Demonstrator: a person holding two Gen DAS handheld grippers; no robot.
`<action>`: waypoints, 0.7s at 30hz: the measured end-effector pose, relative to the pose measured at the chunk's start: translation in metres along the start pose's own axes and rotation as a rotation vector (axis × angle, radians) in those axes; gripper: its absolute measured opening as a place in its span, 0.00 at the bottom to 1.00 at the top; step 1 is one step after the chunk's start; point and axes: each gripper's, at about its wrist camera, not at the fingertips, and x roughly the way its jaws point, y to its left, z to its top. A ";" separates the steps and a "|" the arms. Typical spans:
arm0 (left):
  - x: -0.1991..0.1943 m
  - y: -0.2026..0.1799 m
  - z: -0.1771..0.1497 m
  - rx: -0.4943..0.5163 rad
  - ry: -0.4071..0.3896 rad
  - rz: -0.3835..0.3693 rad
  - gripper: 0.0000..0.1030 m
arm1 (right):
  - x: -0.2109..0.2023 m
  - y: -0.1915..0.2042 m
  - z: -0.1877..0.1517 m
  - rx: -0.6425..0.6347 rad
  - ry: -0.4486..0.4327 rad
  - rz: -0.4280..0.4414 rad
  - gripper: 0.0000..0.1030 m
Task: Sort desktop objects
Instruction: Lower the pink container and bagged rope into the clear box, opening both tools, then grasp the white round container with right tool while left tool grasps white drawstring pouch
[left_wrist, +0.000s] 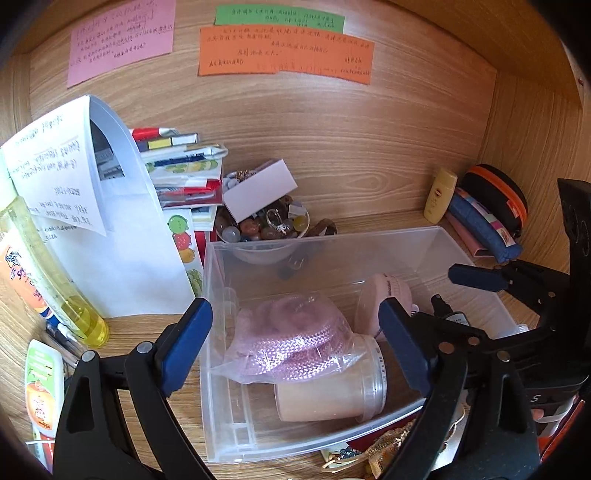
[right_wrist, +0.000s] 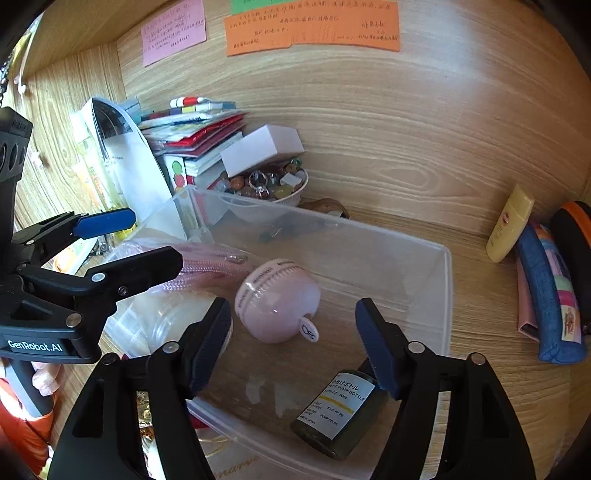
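A clear plastic bin (left_wrist: 436, 236) (right_wrist: 448, 280) sits on the wooden desk. Inside lie a bagged pink rope (left_wrist: 291, 338), a frosted jar (left_wrist: 332, 387) on its side, a round pink case (right_wrist: 277, 299) (left_wrist: 388, 291) and a dark pump bottle (right_wrist: 334, 410). My left gripper (left_wrist: 295, 350) is open and empty above the bin's near left part, over the rope. My right gripper (right_wrist: 293, 345) is open and empty above the bin's near right part, just above the pump bottle; it also shows in the left wrist view (left_wrist: 476, 277).
A bowl of beads (left_wrist: 264, 225) (right_wrist: 266, 184) with a white box on it stands behind the bin. Papers and stacked books (left_wrist: 177, 170) stand left, yellow bottles (left_wrist: 48, 273) at far left. A cream tube (right_wrist: 509, 225), pencil pouch (right_wrist: 550, 291) and black-orange case (left_wrist: 495, 195) lie right.
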 end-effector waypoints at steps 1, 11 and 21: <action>-0.002 0.000 0.001 0.000 -0.002 0.001 0.90 | -0.004 0.000 0.000 -0.004 -0.009 -0.009 0.71; -0.037 -0.006 -0.001 0.022 -0.068 0.072 0.91 | -0.044 -0.017 -0.007 0.031 -0.071 -0.072 0.78; -0.058 -0.012 -0.021 0.004 -0.044 0.072 0.94 | -0.070 -0.049 -0.036 0.067 -0.074 -0.148 0.78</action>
